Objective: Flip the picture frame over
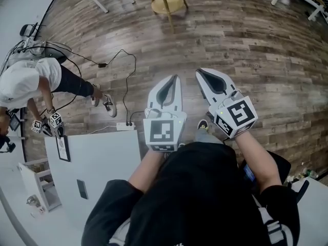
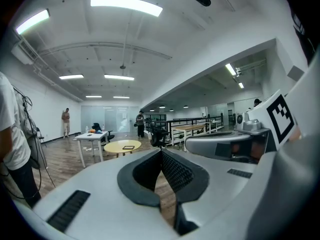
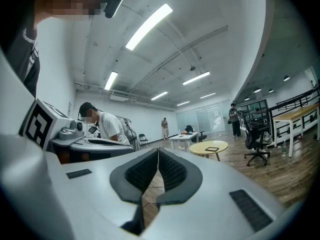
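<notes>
The left gripper (image 1: 175,78) and the right gripper (image 1: 199,72) are both held level in front of the person. Each has its jaws pressed together with nothing between them. They are side by side, apart, over the wood floor (image 1: 256,45). Each carries a cube (image 1: 164,131) printed with black-and-white square markers.

Only the head view shows the floor below, and a person in a white shirt (image 1: 31,78) bending at a white desk (image 1: 102,158) to the left. The right gripper view shows that same person from the side.

Farther off, both gripper views look across the room to a round yellow table (image 2: 112,149). The picture frame (image 2: 128,147) lies flat on it, dark-edged, well away from both grippers. An office chair (image 3: 256,144) stands beyond it.
</notes>
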A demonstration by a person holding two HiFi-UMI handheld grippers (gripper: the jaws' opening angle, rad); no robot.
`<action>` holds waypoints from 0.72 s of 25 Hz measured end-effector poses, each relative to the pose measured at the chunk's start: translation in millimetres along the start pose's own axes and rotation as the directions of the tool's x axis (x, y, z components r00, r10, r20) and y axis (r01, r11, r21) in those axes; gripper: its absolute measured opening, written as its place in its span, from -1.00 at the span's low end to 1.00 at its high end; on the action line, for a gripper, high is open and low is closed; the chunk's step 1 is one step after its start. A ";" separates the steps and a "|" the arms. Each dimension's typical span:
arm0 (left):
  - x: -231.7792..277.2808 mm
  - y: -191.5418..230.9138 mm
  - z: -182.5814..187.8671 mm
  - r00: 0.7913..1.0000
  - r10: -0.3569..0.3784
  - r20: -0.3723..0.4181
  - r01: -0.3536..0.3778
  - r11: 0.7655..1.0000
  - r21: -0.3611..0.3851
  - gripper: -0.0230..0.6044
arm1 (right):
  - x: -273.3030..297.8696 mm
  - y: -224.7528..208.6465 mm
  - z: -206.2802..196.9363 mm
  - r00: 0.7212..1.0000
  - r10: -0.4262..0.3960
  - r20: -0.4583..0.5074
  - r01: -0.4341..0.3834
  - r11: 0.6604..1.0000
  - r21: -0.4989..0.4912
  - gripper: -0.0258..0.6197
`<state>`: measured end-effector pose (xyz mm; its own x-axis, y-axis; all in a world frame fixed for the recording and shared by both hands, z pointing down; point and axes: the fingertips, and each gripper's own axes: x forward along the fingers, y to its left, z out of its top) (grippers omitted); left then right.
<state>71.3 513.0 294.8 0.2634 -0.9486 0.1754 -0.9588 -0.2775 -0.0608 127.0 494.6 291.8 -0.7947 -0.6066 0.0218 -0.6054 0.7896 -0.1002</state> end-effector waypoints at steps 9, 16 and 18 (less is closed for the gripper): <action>54.2 -27.3 2.6 1.000 0.012 -0.018 -0.011 0.999 0.035 -0.85 | -2.8 -70.8 6.0 1.000 0.019 0.020 -0.019 1.000 0.009 -0.86; 79.9 -19.3 -1.0 1.000 0.005 -0.030 -0.004 0.999 0.040 -0.85 | 15.4 -92.9 1.7 1.000 0.016 0.005 -0.016 1.000 0.015 -0.86; 88.3 -11.1 -2.6 0.999 0.003 -0.036 -0.002 0.999 0.033 -0.85 | 26.3 -97.0 -1.5 1.000 0.016 -0.006 -0.015 1.000 0.020 -0.86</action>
<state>104.9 432.7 313.6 0.2566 -0.9434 0.2100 -0.9552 -0.2807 -0.0937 164.8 402.2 303.6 -0.8043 -0.5936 0.0264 -0.5920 0.7969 -0.1205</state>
